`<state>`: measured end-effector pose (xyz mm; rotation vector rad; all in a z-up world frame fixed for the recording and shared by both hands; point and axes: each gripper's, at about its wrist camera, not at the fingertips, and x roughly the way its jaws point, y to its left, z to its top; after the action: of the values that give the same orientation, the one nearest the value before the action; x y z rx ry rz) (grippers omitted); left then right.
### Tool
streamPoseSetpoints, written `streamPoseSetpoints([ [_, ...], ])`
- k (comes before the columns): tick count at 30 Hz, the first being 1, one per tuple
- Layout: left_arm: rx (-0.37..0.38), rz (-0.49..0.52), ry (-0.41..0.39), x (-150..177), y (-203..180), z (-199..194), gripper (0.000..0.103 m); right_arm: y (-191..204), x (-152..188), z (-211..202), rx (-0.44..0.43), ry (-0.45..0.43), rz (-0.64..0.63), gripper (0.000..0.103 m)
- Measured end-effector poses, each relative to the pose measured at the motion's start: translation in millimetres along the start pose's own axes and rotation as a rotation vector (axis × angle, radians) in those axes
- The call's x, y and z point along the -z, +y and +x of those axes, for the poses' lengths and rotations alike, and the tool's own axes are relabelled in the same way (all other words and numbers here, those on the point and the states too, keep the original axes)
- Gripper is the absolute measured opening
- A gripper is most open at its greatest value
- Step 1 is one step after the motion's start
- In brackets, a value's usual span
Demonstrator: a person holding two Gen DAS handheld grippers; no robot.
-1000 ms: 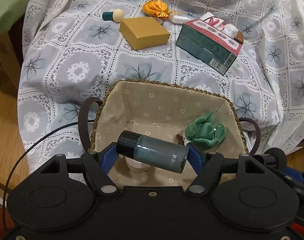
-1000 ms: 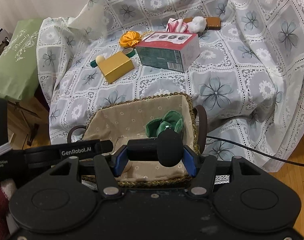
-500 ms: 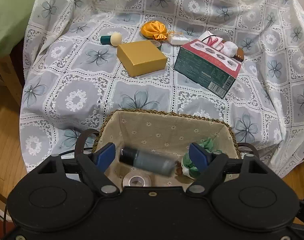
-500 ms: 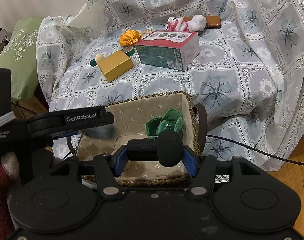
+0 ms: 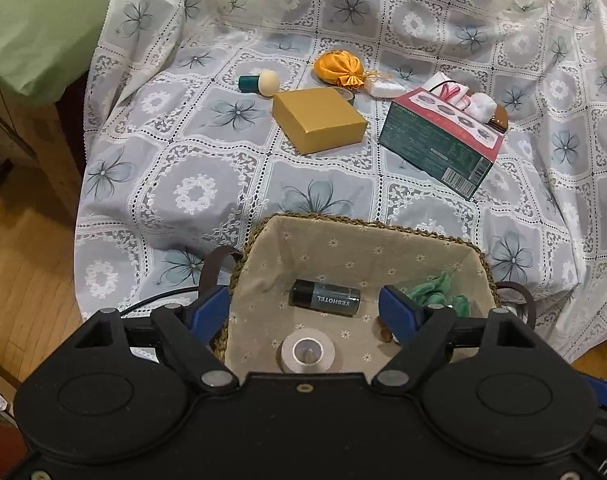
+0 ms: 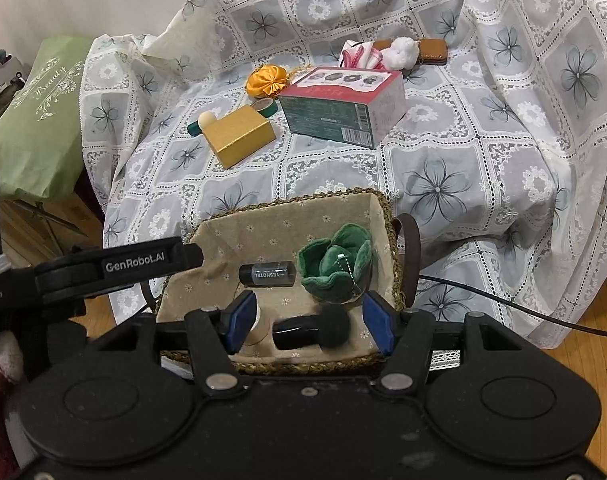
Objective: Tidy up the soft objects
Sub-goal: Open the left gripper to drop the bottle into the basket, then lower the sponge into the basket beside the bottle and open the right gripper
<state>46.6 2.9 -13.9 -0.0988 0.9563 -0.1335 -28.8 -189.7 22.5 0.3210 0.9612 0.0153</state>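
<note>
A woven basket (image 5: 363, 222) with a flowered liner sits on the lace-covered seat. In it lie a dark bottle (image 5: 325, 298) on its side, a green plush (image 5: 431, 286), a tape roll (image 5: 307, 354) and a black brush with a round puff head (image 6: 311, 330). My left gripper (image 5: 303, 308) hangs open over the basket, the bottle lying free below it. The jaws of my right gripper (image 6: 309, 320) are opening, and the black brush rests in the basket (image 6: 295, 200) between the pads with a gap on each side. The bottle (image 6: 267, 274) and plush (image 6: 335, 268) lie just beyond.
Farther back on the cloth are a gold box (image 5: 319, 124), a green and red carton (image 5: 439, 148), an orange pouch (image 5: 337, 70), a small green and cream piece (image 5: 259, 82), a white fluffy ball (image 5: 481, 106) and a brown case (image 6: 433, 50). A green cushion (image 6: 35, 120) lies left, and a cable (image 6: 503, 296) crosses the floor at right.
My left jaws opened and the bottle dropped into the basket, and the left view tilted up a little. My right jaws parted and the black brush fell from them into the basket.
</note>
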Motion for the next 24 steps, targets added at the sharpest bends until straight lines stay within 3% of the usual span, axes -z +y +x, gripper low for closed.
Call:
streamPoseSetpoints([
  [24,-0.025,0.056,0.023,7.8,-7.3,3.0,0.083,-3.2,1.6,2.4,0.008,0.014,0.018,0.061],
])
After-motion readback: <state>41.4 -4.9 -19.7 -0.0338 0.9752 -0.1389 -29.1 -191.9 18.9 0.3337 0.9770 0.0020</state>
